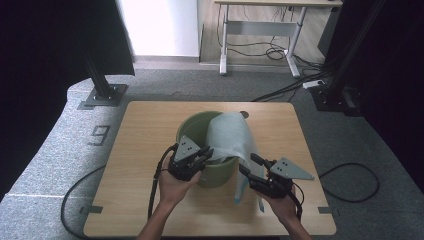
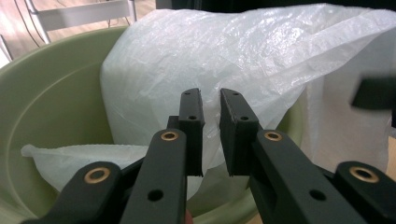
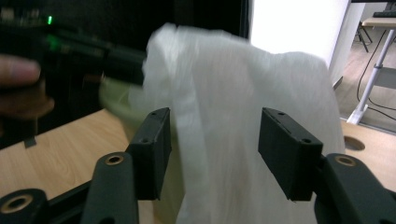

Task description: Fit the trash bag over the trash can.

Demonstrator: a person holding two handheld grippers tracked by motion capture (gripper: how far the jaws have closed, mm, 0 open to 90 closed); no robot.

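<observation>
A green bucket (image 1: 192, 127) stands in the middle of the wooden table (image 1: 145, 130). A white, see-through plastic bag (image 1: 230, 132) is draped over it and hangs down its right front side. My left gripper (image 1: 206, 154) is at the bucket's near left rim. In the left gripper view its jaws (image 2: 211, 93) stand a narrow gap apart in front of the bag (image 2: 233, 51), over the bucket's inside (image 2: 51, 102). My right gripper (image 1: 247, 162) is open beside the hanging part. A fold of the bag (image 3: 224, 70) hangs between its jaws (image 3: 215, 116), untouched by the pads.
A round cable hole (image 1: 244, 114) lies in the table behind the bucket. On the floor beyond stand a white desk frame (image 1: 260, 30) with loose cables and black posts (image 1: 102, 85) at both sides. A cable (image 1: 350, 182) loops on the carpet at the right.
</observation>
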